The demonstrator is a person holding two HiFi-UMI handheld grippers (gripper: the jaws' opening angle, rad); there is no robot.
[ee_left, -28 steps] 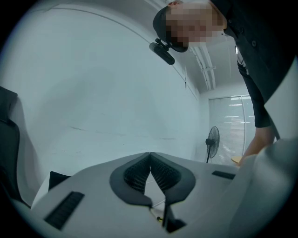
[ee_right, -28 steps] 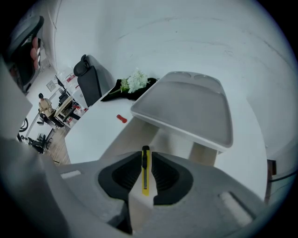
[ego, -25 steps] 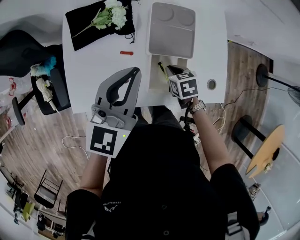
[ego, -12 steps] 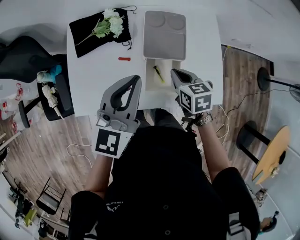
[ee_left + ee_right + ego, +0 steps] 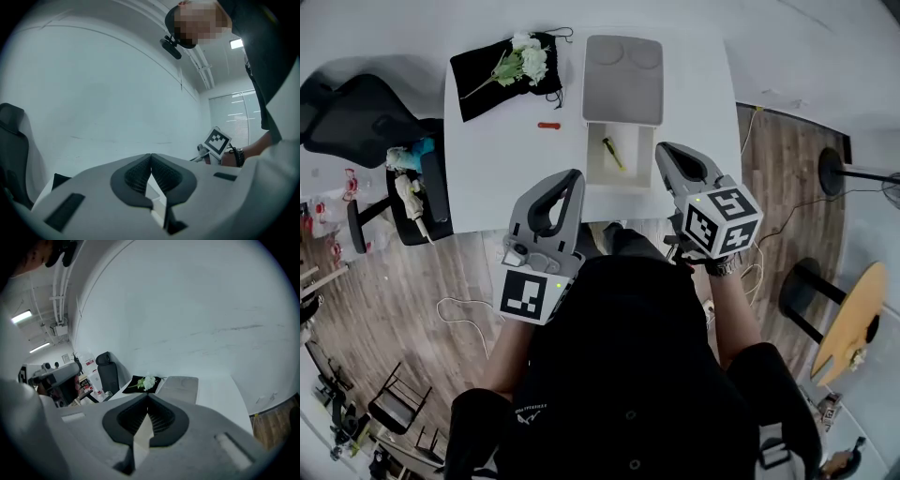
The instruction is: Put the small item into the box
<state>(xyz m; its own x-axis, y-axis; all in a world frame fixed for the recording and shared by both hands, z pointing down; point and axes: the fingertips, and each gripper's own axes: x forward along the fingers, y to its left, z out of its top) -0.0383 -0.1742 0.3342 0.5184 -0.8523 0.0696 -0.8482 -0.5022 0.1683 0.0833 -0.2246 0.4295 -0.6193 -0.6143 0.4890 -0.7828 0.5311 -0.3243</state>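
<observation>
From where I stand the left tongs [image 5: 572, 178] and right tongs [image 5: 664, 150] are both pressed together on nothing, while the small item [image 5: 609, 153], a thin stick that looks light and stiff, lies slantwise in the open box [image 5: 634, 171] on the bench [image 5: 502, 159], best pinched across its middle.
</observation>
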